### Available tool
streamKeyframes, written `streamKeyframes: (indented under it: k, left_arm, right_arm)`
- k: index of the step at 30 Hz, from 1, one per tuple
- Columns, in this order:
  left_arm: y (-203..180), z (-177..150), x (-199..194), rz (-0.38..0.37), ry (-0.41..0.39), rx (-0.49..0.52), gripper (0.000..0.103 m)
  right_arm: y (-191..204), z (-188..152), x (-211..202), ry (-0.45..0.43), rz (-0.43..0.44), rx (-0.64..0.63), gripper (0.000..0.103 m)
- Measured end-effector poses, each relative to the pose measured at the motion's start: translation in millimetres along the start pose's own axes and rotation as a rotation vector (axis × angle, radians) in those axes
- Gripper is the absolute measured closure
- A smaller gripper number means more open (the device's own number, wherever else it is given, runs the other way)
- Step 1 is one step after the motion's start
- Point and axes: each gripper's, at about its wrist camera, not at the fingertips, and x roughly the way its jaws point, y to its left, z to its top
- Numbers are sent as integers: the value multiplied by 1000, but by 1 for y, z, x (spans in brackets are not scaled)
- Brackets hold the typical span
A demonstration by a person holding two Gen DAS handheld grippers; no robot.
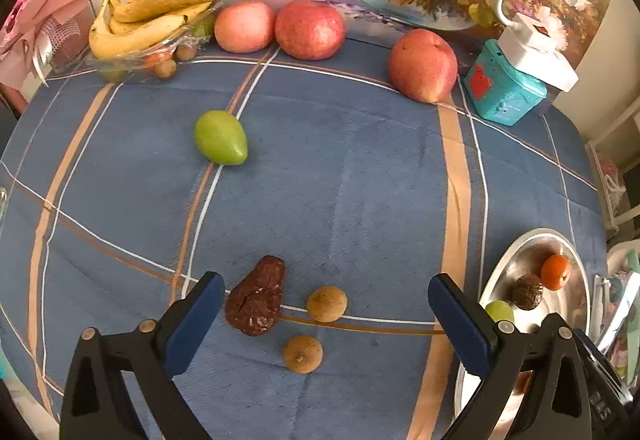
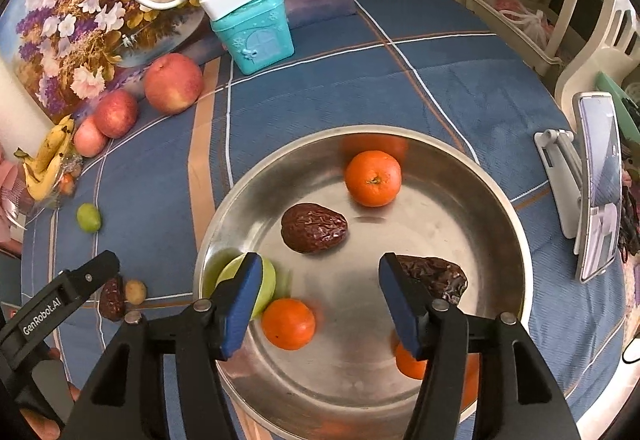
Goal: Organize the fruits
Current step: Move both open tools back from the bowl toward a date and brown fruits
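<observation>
My left gripper (image 1: pixel 326 310) is open and empty, low over the blue cloth. Between its fingers lie a dark red date (image 1: pixel 256 298) and two small brown longans (image 1: pixel 327 304) (image 1: pixel 303 354). A green fruit (image 1: pixel 220 137) lies farther off. My right gripper (image 2: pixel 320 296) is open and empty above a steel bowl (image 2: pixel 496 199). The bowl holds three oranges (image 2: pixel 373 177) (image 2: pixel 288 324) (image 2: pixel 408 364), two dates (image 2: pixel 314 228) (image 2: pixel 440 278) and a green fruit (image 2: pixel 268 282). The bowl also shows in the left wrist view (image 1: pixel 508 252).
Three red apples (image 1: pixel 422 65) (image 1: pixel 310 29) (image 1: pixel 244 27) and a banana bunch (image 1: pixel 148 15) on a plastic tray line the far edge by a flower painting. A teal box (image 1: pixel 504 91) carries a white power strip. A phone on a stand (image 2: pixel 596 183) stands right of the bowl.
</observation>
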Motion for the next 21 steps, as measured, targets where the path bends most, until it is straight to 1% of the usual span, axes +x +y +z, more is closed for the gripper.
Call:
streamKeyframes:
  k: [1,2,5,8,11,21]
  left_arm:
    - [1,0,-1,2,1,0,0]
    - [1,-1,0,6,2,-3,0]
    - [4,-1,0,23,3,-8,0]
    - [6,-1,-1,24,0,-14,0]
    - [8,-1,-3,25,-2,-11,0]
    - [17,0,-8,92,-12,59,0]
  right_arm:
    - [0,0,1,1,-2,0,26]
    - [1,0,1,0,-5,-2,13]
    - [3,-2,0,-9,-8,-12,12]
    - [6,-3,0,-22,-19,-29,11]
    - [8,-4,0,-30,-26,-45,8]
    - [9,-3,1,-32,-21,-36,8]
